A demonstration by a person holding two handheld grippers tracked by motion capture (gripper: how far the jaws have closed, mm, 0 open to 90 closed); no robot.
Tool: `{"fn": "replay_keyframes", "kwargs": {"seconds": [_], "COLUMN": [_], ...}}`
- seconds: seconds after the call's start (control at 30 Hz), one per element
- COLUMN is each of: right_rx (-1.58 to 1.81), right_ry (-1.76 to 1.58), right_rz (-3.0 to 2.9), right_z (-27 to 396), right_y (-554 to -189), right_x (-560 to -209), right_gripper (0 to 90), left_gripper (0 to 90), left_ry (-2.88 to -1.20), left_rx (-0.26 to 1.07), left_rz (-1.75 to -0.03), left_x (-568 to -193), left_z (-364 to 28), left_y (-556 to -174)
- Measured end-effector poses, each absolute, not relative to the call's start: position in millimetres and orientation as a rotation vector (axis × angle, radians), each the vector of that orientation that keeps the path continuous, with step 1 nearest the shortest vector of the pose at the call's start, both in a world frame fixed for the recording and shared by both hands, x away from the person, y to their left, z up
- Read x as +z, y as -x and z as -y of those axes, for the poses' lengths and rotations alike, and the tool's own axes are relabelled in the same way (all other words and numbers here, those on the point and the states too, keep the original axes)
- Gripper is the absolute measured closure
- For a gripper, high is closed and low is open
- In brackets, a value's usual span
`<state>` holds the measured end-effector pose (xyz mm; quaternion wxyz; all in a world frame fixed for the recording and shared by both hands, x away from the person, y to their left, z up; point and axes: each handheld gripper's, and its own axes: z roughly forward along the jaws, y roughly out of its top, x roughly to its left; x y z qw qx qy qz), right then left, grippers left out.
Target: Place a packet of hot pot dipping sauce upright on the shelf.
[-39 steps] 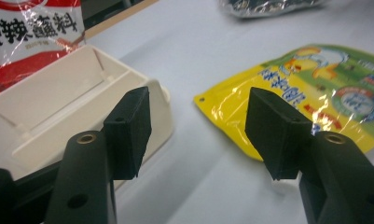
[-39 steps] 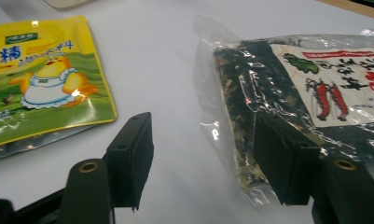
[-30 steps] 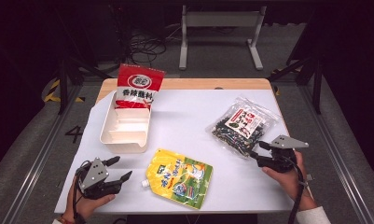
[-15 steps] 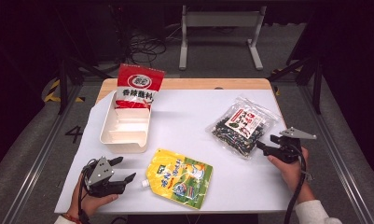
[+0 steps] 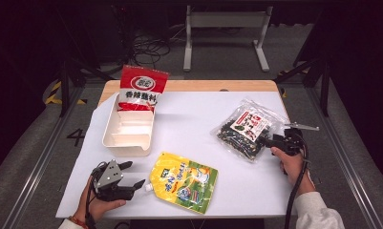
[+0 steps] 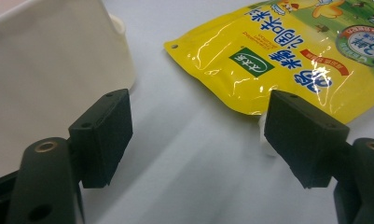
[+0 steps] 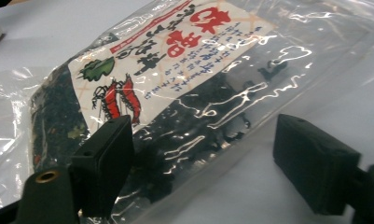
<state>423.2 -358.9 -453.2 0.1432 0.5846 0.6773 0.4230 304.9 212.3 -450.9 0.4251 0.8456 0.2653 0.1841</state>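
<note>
Two open grippers are seen at two pouches on the white bench.

The left gripper [image 5: 134, 175] is held near-left, jaws apart and just opened wider, nothing clamped; the glossy yellow pouch [image 5: 185, 180] lies flat just right of it, its white spout beside one jaw. Far of that gripper the white divided tray [image 5: 113, 141] stands close, a red packet [image 5: 141, 89] propped at its far end. At the right, the right gripper [image 5: 271, 140] is set at the crinkled clear seaweed bag [image 5: 246, 130], jaws just opened wide, the bag's near edge between them, not pressed.
</note>
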Motion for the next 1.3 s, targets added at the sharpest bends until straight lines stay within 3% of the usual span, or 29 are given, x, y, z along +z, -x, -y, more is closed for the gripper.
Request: {"fn": "replay_keyframes", "kwargs": {"seconds": [0.1, 0.23, 0.47, 0.67, 0.83, 1.1, 1.3], "right_rx": [1.241, 1.306, 1.388, 1.370, 1.353, 1.375, 1.373], "right_ry": [-1.664, -1.644, -1.588, -1.485, -1.410, -1.316, -1.242], "right_rz": [-2.003, -2.074, -2.164, -2.213, -2.231, -2.237, -2.249], "right_z": [351.1, 340.9, 327.6, 319.0, 315.4, 312.7, 309.2], "right_y": [-426.5, -428.3, -426.4, -421.5, -416.1, -409.0, -405.3], "right_x": [-453.6, -454.3, -454.6, -452.0, -450.9, -452.1, -452.4], "right_gripper": [21.9, 39.2, 59.7, 71.8, 77.6, 80.7, 81.6], "left_gripper": [23.6, 22.6, 20.9, 17.7, 16.1, 12.1, 11.6], "left_ry": [-2.118, -2.115, -2.113, -2.083, -2.077, -2.114, -2.139], "left_rx": [0.455, 0.436, 0.398, 0.248, 0.207, -0.001, -0.083], "left_rz": [-0.651, -0.648, -0.605, -0.549, -0.505, -0.634, -0.713], "left_x": [-450.6, -449.3, -440.1, -421.4, -413.3, -427.6, -446.1], "left_z": [-210.0, -207.2, -190.9, -157.0, -117.6, -65.1, -38.9], "left_y": [-305.2, -307.5, -317.9, -340.1, -362.9, -417.6, -446.6]}}
